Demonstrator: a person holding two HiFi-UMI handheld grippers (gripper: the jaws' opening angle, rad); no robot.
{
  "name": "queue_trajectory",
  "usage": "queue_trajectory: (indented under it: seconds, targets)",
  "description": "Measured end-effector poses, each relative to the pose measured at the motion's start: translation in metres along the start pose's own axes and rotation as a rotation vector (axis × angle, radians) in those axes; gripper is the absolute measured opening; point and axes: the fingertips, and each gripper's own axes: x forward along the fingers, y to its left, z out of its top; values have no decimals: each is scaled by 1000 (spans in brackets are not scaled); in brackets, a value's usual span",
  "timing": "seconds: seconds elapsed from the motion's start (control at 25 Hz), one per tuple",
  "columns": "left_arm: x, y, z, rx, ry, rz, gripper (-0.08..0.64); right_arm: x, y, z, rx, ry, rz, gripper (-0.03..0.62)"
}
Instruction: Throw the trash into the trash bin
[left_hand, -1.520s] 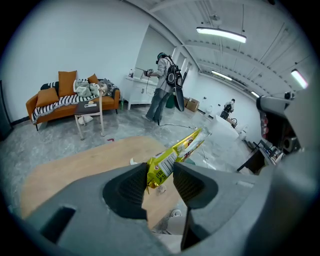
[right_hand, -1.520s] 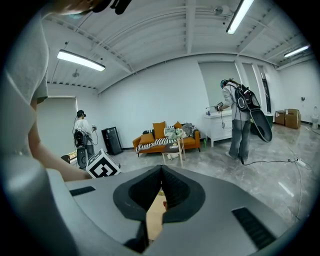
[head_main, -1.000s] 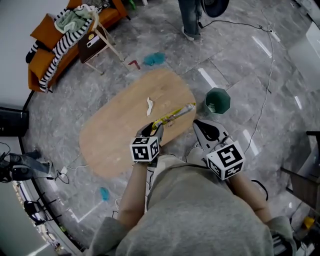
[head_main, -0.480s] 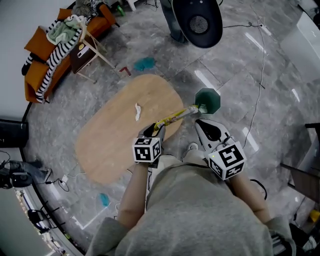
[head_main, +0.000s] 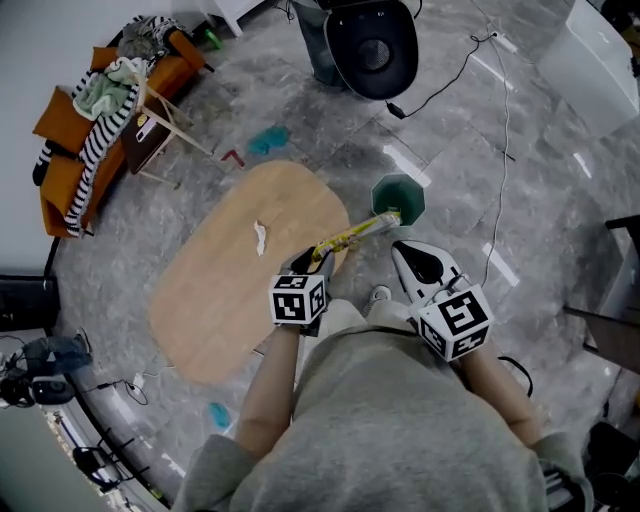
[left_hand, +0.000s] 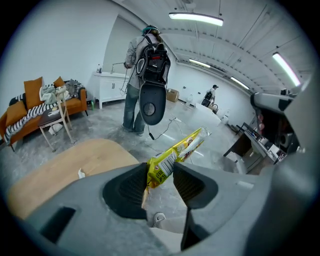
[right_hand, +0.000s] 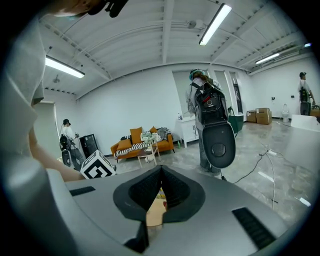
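– Jaws of the left gripper (head_main: 316, 260) in the head view: what's in them?
– They clamp one end of a yellow wrapper (head_main: 355, 231). It sticks out past the edge of the tabletop (head_main: 215, 300), and its far end overlaps the near rim of the green bin (head_main: 398, 199) on the floor. A white scrap (head_main: 259, 236) lies on the tabletop.
– And the right gripper (head_main: 406, 250)?
– It is off the tabletop, near the bin. From up here I cannot read its jaws.
– Left gripper view?
– Both jaws press on the wrapper's (left_hand: 172, 155) lower end, and the rest slants up to the right. The tabletop and scrap (left_hand: 80, 173) show at the left. A person (left_hand: 147, 75) with a backpack stands beyond.
– Right gripper view?
– The right gripper's (right_hand: 160, 172) jaws are clenched together, with nothing between them. The same person (right_hand: 210, 120) stands ahead, and an orange sofa (right_hand: 142, 142) sits against the far wall.
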Motion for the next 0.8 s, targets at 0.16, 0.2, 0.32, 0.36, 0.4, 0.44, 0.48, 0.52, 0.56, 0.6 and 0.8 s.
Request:
queue_trajectory:
  seconds: [0.16,0.2,0.32,0.36,0.4,0.44,0.48,0.52,0.56,0.6,0.8]
  targets:
    - [8,-12,2,27,11,-21,170,-10,-7,-4,17,-5,-30,8]
    - [9,-16,3,35,14,-27,172,-12,-9,-5,21,-7,-37,8]
    - [16,-24,4,58,24,-41,172,-19,-14,-8,35,-12,-61,8]
    - [18,-27,5,63,27,-45,170,-21,-16,-10,40,-13,-69,8]
    - [20,-29,5,67,31,-49,170,-23,-17,-11,45,-13,-77,8]
    - [22,-32,5,72,34,-54,172,-26,-18,-13,52,-13,-86,8]
    - [25,-35,5,77,39,-59,172,-28,-20,-14,59,-13,-95,8]
    - [27,-38,5,85,44,-64,172,-31,-22,-16,67,-13,-104,8]
    - [30,-41,6,92,50,-69,172,-33,-25,-17,76,-12,-113,8]
    - [33,-44,7,100,55,-73,170,-36,-27,-19,84,-11,-121,8]
    - [50,-53,13,118,73,-86,172,-39,-40,-29,125,4,-155,8]
